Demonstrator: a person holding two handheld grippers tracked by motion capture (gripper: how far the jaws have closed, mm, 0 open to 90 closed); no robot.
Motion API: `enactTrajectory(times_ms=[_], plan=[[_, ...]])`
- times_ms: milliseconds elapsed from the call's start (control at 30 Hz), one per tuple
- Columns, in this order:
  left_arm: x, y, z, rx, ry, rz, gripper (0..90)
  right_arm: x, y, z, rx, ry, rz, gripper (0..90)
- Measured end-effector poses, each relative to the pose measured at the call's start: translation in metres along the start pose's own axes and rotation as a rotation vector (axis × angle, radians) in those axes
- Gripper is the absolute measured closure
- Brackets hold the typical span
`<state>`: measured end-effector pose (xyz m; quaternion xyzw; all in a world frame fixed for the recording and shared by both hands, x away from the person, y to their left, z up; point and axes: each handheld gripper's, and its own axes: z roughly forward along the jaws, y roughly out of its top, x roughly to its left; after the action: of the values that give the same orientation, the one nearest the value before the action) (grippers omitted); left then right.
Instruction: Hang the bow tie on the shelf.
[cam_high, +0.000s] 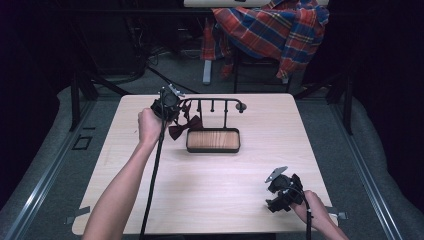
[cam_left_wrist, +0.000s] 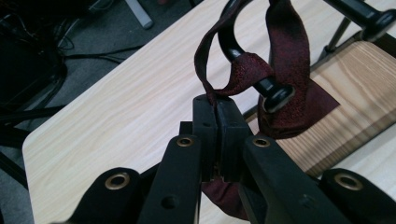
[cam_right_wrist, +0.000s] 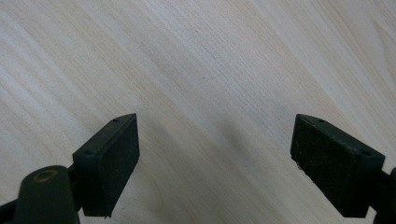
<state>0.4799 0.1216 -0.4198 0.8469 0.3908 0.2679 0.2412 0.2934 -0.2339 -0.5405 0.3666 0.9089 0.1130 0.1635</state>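
A dark red bow tie (cam_high: 185, 125) hangs at the left end of a black hook rack (cam_high: 220, 102) that rises from a wooden tray base (cam_high: 213, 140). My left gripper (cam_high: 169, 106) is beside that rack end. In the left gripper view its jaws (cam_left_wrist: 217, 105) are shut on the bow tie's strap (cam_left_wrist: 205, 60), which loops over a knobbed black hook (cam_left_wrist: 275, 93); the tie's body (cam_left_wrist: 292, 70) hangs behind the hook. My right gripper (cam_high: 280, 192) rests near the table's front right, jaws open (cam_right_wrist: 215, 163) over bare wood, nothing between them.
The light wooden table (cam_high: 215, 185) has free room in its middle and front. A plaid shirt (cam_high: 275, 30) lies over a chair behind the table. Cables trail from both grippers toward the front edge.
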Motion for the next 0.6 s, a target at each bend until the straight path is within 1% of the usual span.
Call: enactTrajectory(times_ms=[200, 333, 367, 433, 467, 533, 600], plan=[[0.002, -0.001, 0.002, -0.014, 0.009, -0.015, 87.9, 0.000, 0.000, 0.001, -0.004, 0.008, 0.004, 15.2], [0.003, -0.003, 0.003, -0.010, 0.002, -0.022, 86.2, 0.000, 0.000, 0.000, 0.001, 0.002, 0.000, 15.2], [0.002, -0.003, 0.004, -0.011, 0.000, -0.023, 85.5, 0.000, 0.000, 0.000, 0.008, -0.006, -0.008, 15.2], [0.001, -0.005, 0.006, -0.012, 0.005, -0.018, 85.4, 0.000, 0.000, 0.000, 0.007, -0.005, -0.008, 15.2], [0.001, -0.006, 0.006, -0.005, 0.003, -0.012, 85.6, 0.000, 0.000, 0.000, 0.003, 0.003, -0.005, 15.2], [-0.001, -0.008, 0.009, 0.000, 0.003, -0.003, 85.9, 0.001, 0.000, 0.000, 0.002, 0.004, -0.003, 15.2], [-0.001, -0.010, 0.012, 0.005, 0.000, -0.005, 85.9, 0.001, 0.000, 0.000, 0.003, 0.005, 0.000, 15.2]])
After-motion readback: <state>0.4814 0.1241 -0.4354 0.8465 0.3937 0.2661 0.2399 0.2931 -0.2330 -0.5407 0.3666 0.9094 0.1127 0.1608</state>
